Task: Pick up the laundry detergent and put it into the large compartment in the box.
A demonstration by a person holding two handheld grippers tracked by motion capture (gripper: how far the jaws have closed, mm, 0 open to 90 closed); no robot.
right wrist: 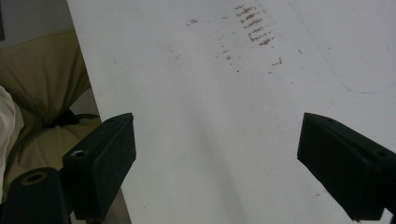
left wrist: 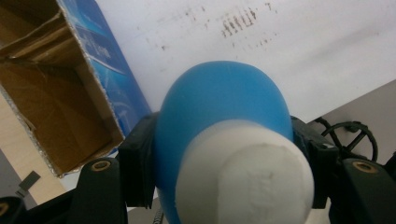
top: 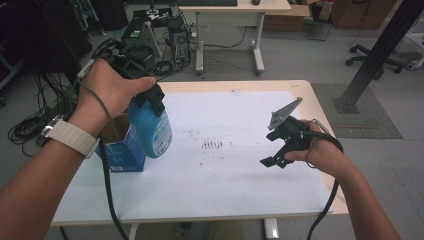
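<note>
**poster1:** Bottle [top: 151,127] question first: what does it look like? From the high view I get a blue plastic body with a pale printed label, hanging in the air just beside the open blue box [top: 122,152], partly over its right edge and above the white sheet [top: 225,185] on the surface [top: 320,107].

**poster2:** Yep, and the left gripper view adds what the high one can't: a white cap [left wrist: 245,179] on the near end of the bottle, round blue shoulder behind it, and you can look straight into the box's brown cardboard inside. Same view also catches the brownish smudge marks [left wrist: 240,25] on the sheet beyond the bottle.

**poster1:** Left gripper [top: 145,95] state?

**poster2:** Clamped on the bottle near its top, black pads pressed against both sides of the blue body. Bottle hangs from it, tilted a bit.

**poster1:** And the right gripper [top: 275,157]?

**poster2:** Well apart from the box, off to its right, over the sheet. Right gripper view has both jaws spread wide with nothing between them, just white sheet and those smudges farther out.
</note>
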